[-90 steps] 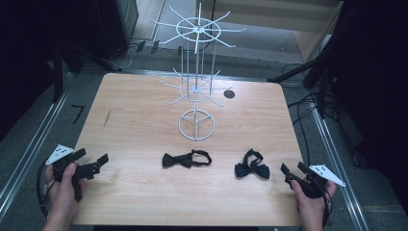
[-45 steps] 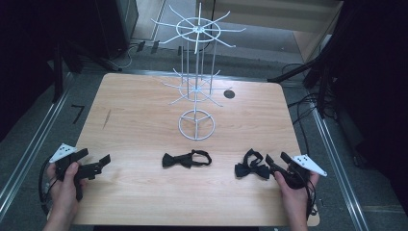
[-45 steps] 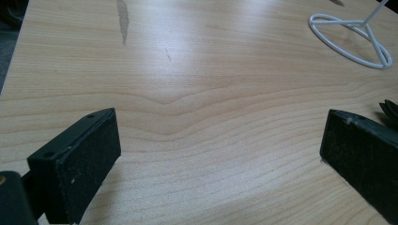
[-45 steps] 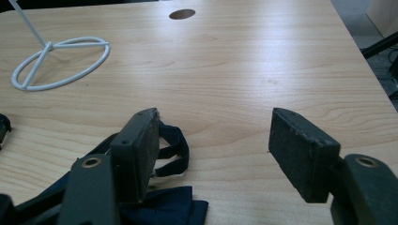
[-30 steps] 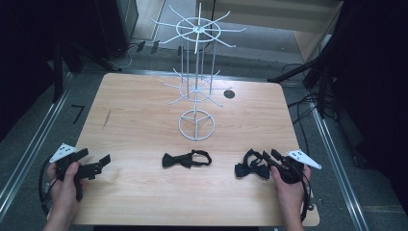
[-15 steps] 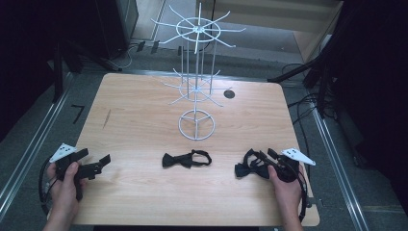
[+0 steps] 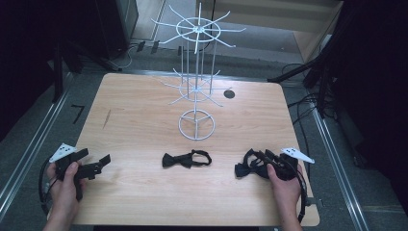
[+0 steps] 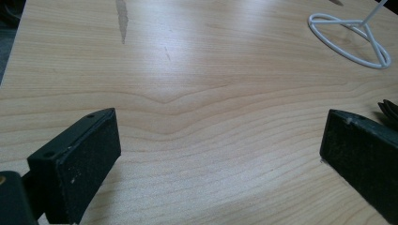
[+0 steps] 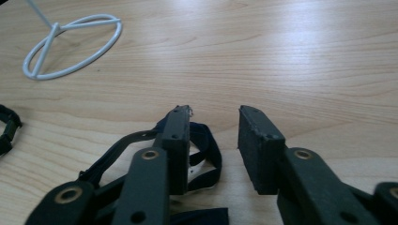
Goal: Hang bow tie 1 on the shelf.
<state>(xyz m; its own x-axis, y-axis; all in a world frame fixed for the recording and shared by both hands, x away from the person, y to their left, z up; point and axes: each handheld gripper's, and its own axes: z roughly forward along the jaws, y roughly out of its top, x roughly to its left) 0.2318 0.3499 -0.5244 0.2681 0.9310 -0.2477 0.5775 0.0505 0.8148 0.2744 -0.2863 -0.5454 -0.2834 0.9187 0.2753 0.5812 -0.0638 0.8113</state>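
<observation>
Right claw (image 9: 213, 140) first: its two black jaws stand a little apart, parted but not wide, with a loop of the bow tie's strap (image 9: 206, 154) lying on the table between and under them — nothing is pinched yet. From above, my right hand (image 7: 284, 185) has that claw at the right-hand bow tie (image 7: 249, 166), near the table's (image 7: 144, 120) front right corner. A second bow tie (image 7: 185, 159) lies flat toward the middle of the front edge, well apart from both claws. Behind it stands the white wire rack (image 7: 196, 91), upright on its ring base. My left hand (image 7: 65, 185) holds the other claw (image 7: 103, 161) low over the front left of the table — jaws spread wide over bare wood, holding nothing
</observation>
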